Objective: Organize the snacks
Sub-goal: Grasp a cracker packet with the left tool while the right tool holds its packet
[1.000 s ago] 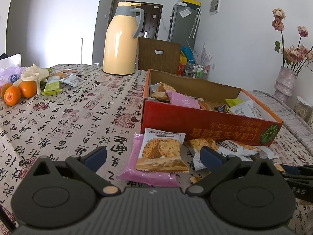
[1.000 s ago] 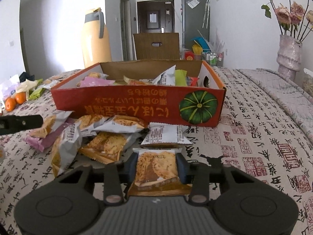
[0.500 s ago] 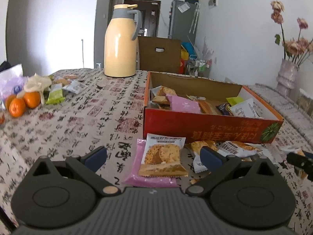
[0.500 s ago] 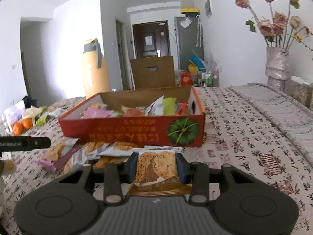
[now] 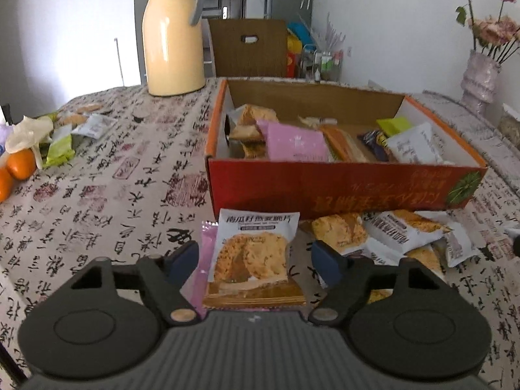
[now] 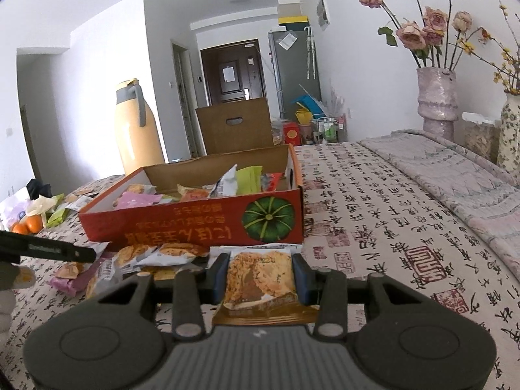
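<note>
A: Describe materials and shapes.

B: The red box [image 5: 341, 188] is a shallow corrugated cardboard tray, brown inside, holding crinkled foil and plastic packets. It stands on a cloth [image 5: 107, 195] printed with calligraphy. A smooth cream flask [image 5: 174, 37] with a grey handle stands beyond it.

A: What differs between the views?

B: The left wrist view shows the box interior from above and a pink packet [image 5: 205, 260] under a white-and-gold biscuit packet [image 5: 255, 260] lying before the box. The right wrist view shows the pumpkin print [image 6: 269, 217] on the box front, a ridged vase [image 6: 437, 97] of dried roses, and the left tool [image 6: 48, 249] entering over the loose packets [image 6: 159, 255].

A: State of the tongs?

B: The left gripper [image 5: 255, 255] has just been closing; its pads stand either side of the biscuit packet and clear of it, the packet flat on the cloth. The right gripper [image 6: 260, 278] is narrowed onto a second biscuit packet [image 6: 261, 284], both pads pressing its edges, held just before the box front.
</note>
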### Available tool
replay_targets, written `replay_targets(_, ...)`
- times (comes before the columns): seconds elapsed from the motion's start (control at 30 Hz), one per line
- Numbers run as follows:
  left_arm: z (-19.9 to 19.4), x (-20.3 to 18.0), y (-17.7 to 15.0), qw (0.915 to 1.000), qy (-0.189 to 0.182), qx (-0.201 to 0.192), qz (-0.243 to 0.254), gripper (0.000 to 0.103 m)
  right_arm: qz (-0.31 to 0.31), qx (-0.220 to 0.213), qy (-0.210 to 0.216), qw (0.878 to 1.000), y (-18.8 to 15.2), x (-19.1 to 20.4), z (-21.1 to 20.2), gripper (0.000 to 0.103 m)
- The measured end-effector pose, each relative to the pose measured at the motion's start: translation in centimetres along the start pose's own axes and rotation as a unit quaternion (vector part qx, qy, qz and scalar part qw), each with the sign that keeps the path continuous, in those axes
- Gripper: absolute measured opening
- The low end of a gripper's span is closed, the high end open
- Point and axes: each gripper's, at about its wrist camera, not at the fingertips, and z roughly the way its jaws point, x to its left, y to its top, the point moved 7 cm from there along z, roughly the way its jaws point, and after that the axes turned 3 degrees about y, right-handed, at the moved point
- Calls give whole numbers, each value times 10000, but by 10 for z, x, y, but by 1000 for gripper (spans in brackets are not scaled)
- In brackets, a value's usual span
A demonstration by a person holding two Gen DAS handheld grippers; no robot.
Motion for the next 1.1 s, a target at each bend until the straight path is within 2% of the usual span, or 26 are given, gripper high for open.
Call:
replay_targets(0.13,7,2,-2,9999,77,82,-5,71,60,-3,-7,10000,-1,-5,0,40)
replay_targets(0.17,7,2,-2,9999,54,105,-22,62,68,-3,-4,10000,-1,-6,0,40)
replay_targets(0.2,8,3,-2,9999,-8,128,-53,60,78,-4,0,10000,-2,-6,0,40)
replay_targets(0.63,-6,10,-2,9998,77,-91,-152,60,116,-12,70,9999,-3,-7,1,40)
replay_targets(1.1,-47,1,16,9974,-149,-693,-132,60,-31,-136,211,9997,10,10,5,40)
